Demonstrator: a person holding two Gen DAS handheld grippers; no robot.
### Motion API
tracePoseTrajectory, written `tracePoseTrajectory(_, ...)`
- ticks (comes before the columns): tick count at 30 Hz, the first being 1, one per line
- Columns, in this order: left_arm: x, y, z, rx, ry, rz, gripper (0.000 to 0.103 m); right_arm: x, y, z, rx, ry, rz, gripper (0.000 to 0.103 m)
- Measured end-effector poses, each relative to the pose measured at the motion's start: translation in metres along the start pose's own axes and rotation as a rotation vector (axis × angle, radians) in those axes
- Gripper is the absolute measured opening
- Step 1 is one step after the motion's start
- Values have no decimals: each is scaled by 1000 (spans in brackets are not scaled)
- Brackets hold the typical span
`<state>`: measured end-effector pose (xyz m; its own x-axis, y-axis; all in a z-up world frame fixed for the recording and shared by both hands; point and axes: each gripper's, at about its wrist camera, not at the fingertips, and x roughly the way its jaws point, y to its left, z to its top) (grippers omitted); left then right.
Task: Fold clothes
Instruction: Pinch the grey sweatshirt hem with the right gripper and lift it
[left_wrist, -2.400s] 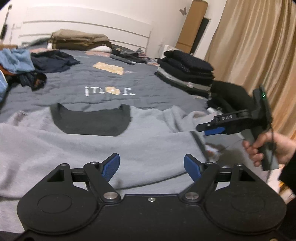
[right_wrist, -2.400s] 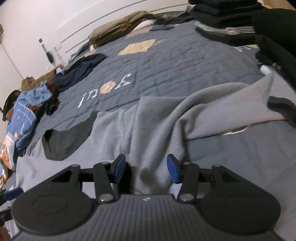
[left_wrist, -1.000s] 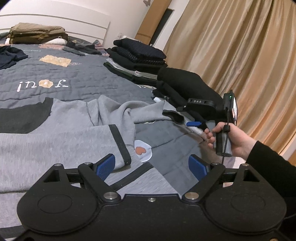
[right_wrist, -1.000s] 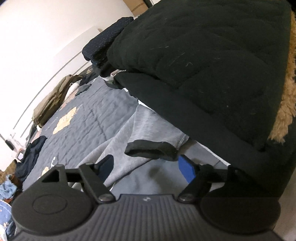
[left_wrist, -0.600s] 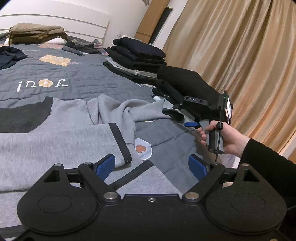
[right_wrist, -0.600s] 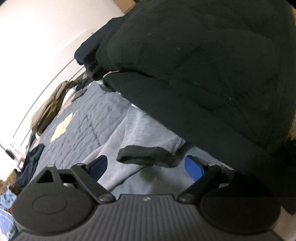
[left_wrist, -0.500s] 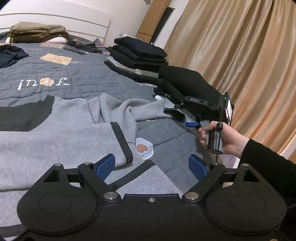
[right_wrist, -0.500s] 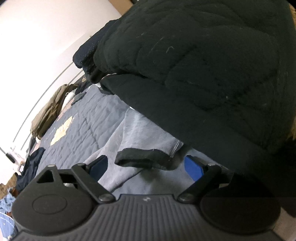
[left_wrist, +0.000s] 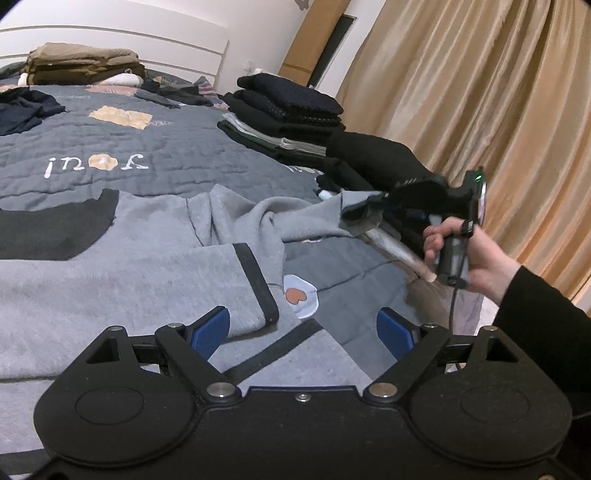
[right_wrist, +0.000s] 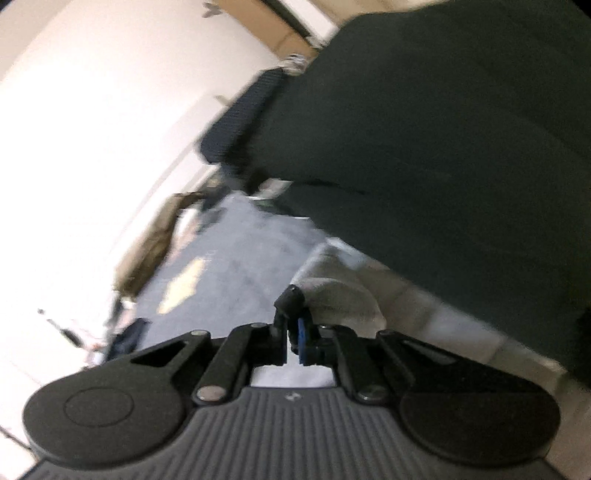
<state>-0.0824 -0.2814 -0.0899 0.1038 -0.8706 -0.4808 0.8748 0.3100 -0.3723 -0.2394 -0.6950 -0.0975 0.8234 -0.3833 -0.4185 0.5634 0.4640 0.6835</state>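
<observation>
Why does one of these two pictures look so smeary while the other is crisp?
Right wrist view: motion blur smears the black coat and pale wall. Left wrist view: sharp, only fisheye bending at the curtain; the grey sweatshirt reads clearly.

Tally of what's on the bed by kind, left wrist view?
Spread grey sweatshirt: 1
Folded stacks: 2, olive and dark
Loose dark garments: 3, navy, black, small strewn
Total: 6
</observation>
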Motion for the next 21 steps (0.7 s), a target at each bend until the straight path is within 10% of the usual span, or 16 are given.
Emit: tracePoseTrajectory(21,-10,-6,6,316,-82,293,86,1,167,-132,-196,486,416,5)
